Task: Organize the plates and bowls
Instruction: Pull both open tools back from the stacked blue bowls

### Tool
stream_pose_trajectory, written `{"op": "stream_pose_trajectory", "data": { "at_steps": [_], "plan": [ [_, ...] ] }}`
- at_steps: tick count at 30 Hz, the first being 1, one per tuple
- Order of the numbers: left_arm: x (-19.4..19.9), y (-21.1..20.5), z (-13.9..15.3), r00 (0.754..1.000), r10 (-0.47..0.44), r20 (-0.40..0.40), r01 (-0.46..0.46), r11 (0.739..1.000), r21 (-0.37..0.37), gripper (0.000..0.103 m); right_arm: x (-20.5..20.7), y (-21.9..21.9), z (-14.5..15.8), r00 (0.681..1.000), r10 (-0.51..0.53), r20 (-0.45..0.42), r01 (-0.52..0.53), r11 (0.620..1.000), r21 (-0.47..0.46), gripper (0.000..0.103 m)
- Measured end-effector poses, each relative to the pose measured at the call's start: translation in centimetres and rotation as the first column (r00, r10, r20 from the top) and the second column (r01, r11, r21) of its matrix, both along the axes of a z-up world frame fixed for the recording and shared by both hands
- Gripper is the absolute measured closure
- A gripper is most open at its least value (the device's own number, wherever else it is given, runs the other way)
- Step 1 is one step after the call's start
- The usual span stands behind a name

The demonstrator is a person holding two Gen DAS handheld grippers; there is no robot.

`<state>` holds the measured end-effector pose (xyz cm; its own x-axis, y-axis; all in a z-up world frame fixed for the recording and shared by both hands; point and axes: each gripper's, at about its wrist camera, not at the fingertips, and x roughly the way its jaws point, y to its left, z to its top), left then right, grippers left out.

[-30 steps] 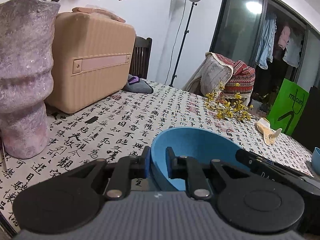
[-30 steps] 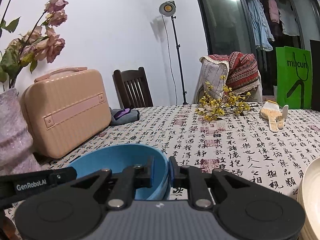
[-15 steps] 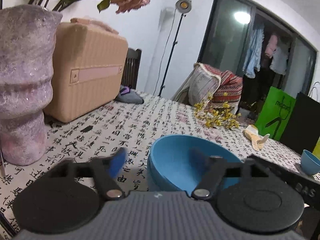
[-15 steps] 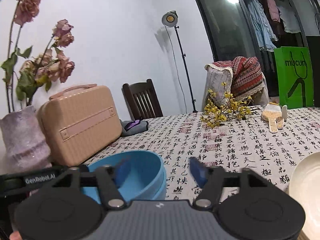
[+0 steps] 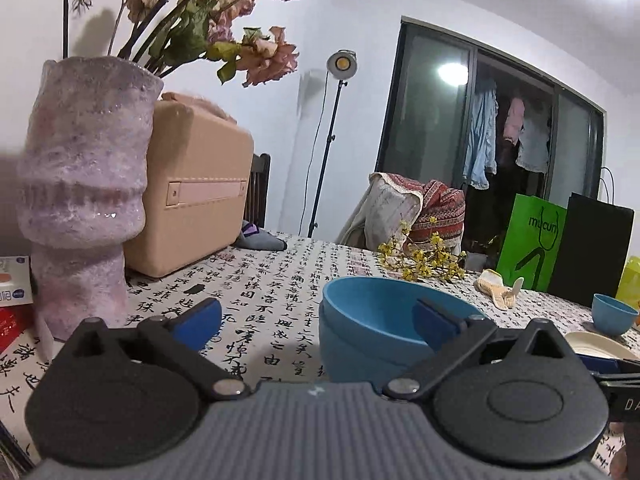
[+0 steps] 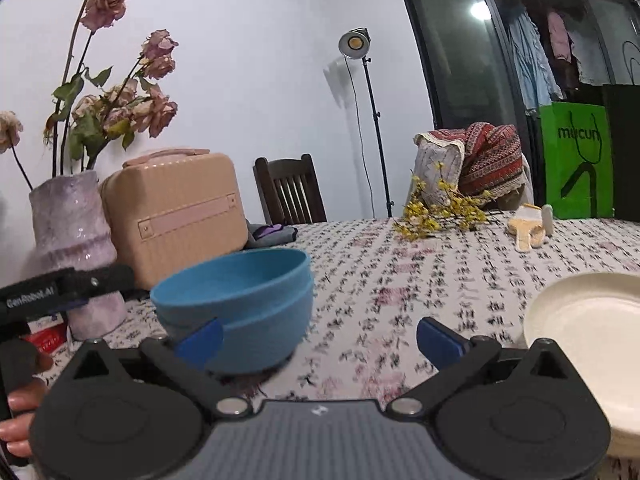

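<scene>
Two blue bowls (image 5: 376,332) sit nested on the calligraphy tablecloth; the stack also shows in the right wrist view (image 6: 240,304). My left gripper (image 5: 316,320) is open and empty, its jaws spread, the stack just ahead between them. My right gripper (image 6: 320,338) is open and empty, drawn back, the stack by its left finger. Cream plates (image 6: 588,336) lie at the right; they also show in the left wrist view (image 5: 600,345). A small blue bowl (image 5: 614,314) stands far right.
A purple vase of dried roses (image 5: 80,200) and a tan case (image 5: 196,200) stand at the left. Yellow flowers (image 5: 420,260), a brush (image 5: 498,288), a green bag (image 5: 532,252) and a black bag (image 5: 592,256) lie at the far side.
Both grippers were shut on the rim of the blue bowl. They opened, let it go onto the lower bowl, and pulled back and up.
</scene>
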<state>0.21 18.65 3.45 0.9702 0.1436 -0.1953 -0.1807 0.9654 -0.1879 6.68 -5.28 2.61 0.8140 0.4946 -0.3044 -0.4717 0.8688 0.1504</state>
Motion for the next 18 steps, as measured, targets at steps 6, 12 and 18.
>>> {"op": "stream_pose_trajectory", "data": {
  "at_steps": [6,12,18],
  "plan": [
    [-0.2,-1.3,-1.2,0.999,0.003,-0.049,-0.002,1.000,0.027,0.000,-1.5,-0.9,-1.0,0.999,-0.029,0.017,0.029,0.999,-0.040,0.000],
    [-1.0,-2.8,-2.1,0.998,0.008,-0.068,-0.002,0.997,0.074,0.000,-3.0,-2.2,-1.6,0.998,-0.060,0.035,0.061,0.997,-0.038,0.000],
    [-1.5,-4.2,-1.9,0.998,-0.016,-0.057,0.022,0.994,0.103,0.000,-4.1,-3.2,-1.9,0.994,-0.090,0.062,0.092,0.995,-0.031,0.000]
  ]
}}
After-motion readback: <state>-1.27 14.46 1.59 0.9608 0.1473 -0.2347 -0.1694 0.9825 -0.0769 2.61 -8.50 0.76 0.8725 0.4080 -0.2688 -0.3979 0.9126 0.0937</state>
